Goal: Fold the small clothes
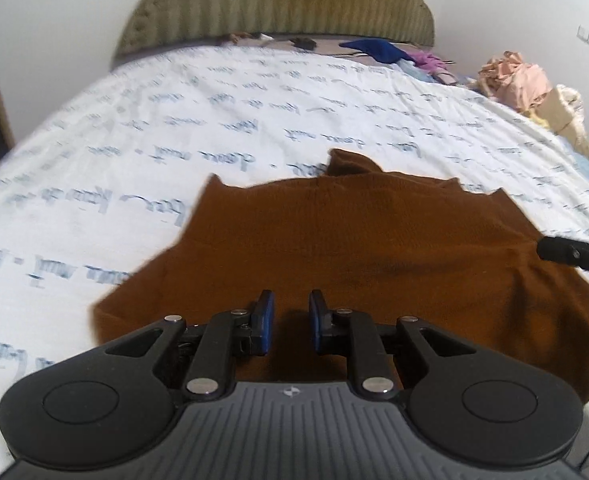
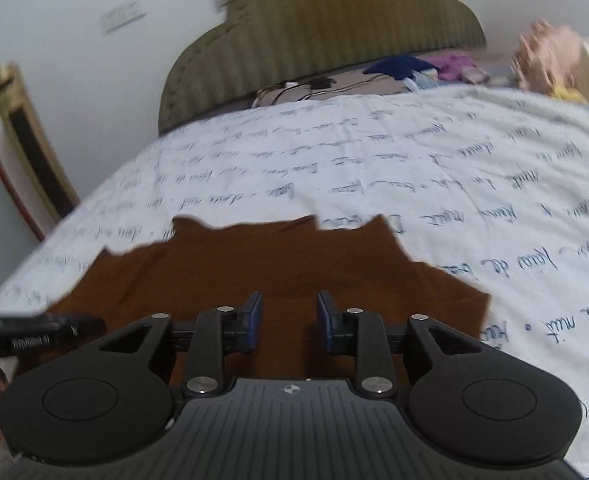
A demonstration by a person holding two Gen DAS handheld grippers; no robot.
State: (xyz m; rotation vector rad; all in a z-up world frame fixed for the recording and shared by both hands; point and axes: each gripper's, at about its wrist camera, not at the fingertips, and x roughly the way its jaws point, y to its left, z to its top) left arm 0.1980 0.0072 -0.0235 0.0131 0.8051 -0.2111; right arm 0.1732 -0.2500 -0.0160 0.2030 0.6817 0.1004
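Observation:
A brown knit garment [image 1: 334, 240] lies spread on the white bedsheet with blue script [image 1: 174, 120]; it also shows in the right wrist view [image 2: 254, 264]. My left gripper [image 1: 291, 300] hovers over the garment's near edge, its blue-padded jaws apart and empty. My right gripper [image 2: 289, 300] is over the garment's near right part, jaws apart and empty. The tip of the right gripper [image 1: 574, 256] shows at the right edge of the left wrist view. The left gripper [image 2: 38, 332] shows at the left edge of the right wrist view.
An olive ribbed headboard [image 1: 278, 4] stands at the far end. A blue cloth [image 1: 374, 50], purple clothes [image 1: 426, 60] and a pink bundle [image 1: 514, 76] lie at the far right. Cables [image 2: 314, 84] lie near the headboard. A wooden frame [image 2: 30, 140] stands at the left.

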